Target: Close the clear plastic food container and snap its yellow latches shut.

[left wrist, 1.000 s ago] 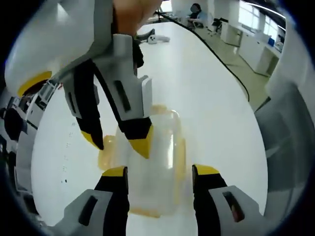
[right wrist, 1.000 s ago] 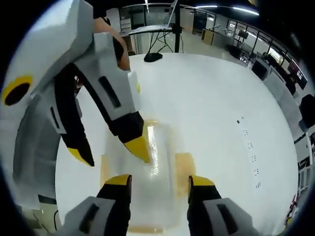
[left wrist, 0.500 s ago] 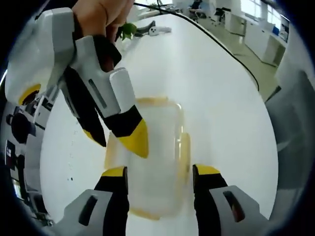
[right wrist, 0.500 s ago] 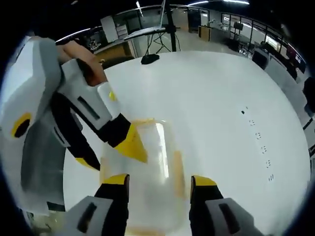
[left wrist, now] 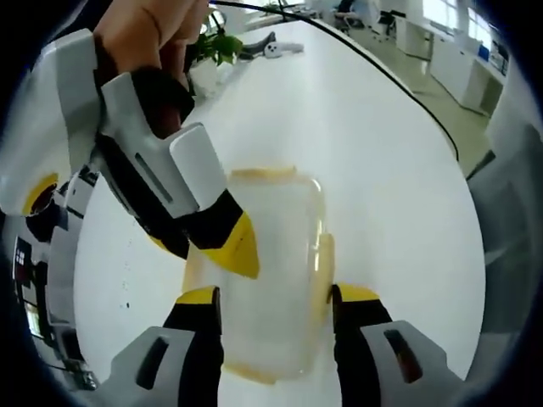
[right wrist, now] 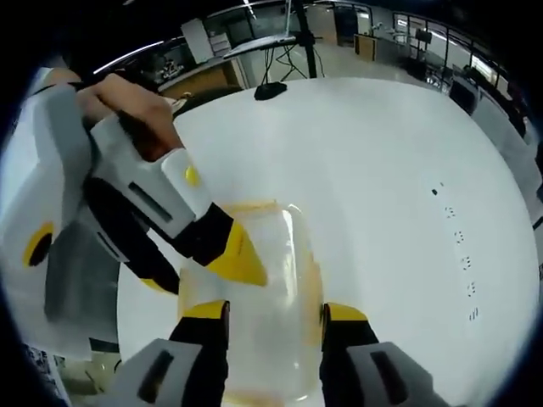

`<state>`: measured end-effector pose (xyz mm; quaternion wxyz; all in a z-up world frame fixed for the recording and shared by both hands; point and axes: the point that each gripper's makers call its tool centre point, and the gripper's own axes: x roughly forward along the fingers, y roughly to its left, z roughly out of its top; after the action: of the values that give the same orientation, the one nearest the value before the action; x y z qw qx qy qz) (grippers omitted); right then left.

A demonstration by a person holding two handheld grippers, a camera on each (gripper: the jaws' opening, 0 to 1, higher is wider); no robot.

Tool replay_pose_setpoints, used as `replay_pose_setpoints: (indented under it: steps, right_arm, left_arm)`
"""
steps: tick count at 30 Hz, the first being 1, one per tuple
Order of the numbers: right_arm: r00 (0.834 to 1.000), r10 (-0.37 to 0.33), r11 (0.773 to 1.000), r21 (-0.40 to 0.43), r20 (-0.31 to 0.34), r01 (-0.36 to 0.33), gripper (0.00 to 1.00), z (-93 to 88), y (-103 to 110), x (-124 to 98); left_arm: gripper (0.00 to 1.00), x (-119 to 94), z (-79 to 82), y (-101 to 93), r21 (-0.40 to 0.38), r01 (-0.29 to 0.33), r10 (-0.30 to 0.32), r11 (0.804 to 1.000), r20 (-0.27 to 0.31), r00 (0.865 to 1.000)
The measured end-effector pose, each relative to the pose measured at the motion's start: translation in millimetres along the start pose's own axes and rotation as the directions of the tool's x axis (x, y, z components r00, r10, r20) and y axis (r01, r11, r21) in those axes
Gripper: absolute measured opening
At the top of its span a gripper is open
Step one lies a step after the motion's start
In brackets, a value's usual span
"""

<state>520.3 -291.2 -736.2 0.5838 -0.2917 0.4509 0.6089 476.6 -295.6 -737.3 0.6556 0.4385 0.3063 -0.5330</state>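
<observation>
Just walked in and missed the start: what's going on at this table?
A person is working two handheld grippers over a clear plastic food container with yellow latches, lying on a white table. The left gripper points down with open jaws astride the container. The right gripper comes in from the other side, its yellow tips on or just over the lid. The lid looks on; whether the latches are snapped is unclear.

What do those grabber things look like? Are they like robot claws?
A bit! Each hand-held gripper has a chunky grey-white body and two black jaws ending in yellow tips. The left hand-held gripper and the right hand-held gripper look alike. Each body carries a yellow-and-black round mark on its side, and long dark slots run along the jaws.
</observation>
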Motion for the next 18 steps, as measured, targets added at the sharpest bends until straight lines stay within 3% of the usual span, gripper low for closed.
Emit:
replay_pose_setpoints:
  steps: [8,9,10,11,15,18]
  right_arm:
    - [0.999,0.018,1.0,-0.018,-0.039,-0.019,0.38,-1.3,1.0,2.0]
    - [0.997,0.024,1.0,-0.002,-0.079,-0.024,0.37,-6.9,2.0,0.8]
    - [0.994,0.083,0.996,-0.014,-0.07,-0.084,0.36,-3.3,7.0,7.3]
    - [0.994,0.062,0.998,-0.008,-0.085,-0.063,0.36,-5.1,1.1,5.6]
    - [0.992,0.082,0.997,0.001,-0.097,-0.082,0.35,-3.0,-0.7,5.5]
    - [0.992,0.088,0.996,0.007,-0.094,-0.088,0.35,-3.5,-0.5,4.6]
  left_arm:
    - [0.42,2.5,0.4,-1.3,0.007,-0.018,0.019,1.0,-0.011,1.0]
    - [0.4,7.0,12.5,-8.7,0.012,0.038,-0.039,0.999,0.052,0.998]
    - [0.4,-0.3,4.4,3.1,-0.024,-0.017,0.017,1.0,-0.009,1.0]
    - [0.4,0.2,4.7,2.6,-0.004,-0.004,0.004,1.0,0.0,1.0]
    - [0.4,2.4,0.7,0.3,-0.008,-0.01,0.011,1.0,0.024,1.0]
    - [0.41,2.7,1.4,0.5,0.008,-0.022,0.022,1.0,0.011,1.0]
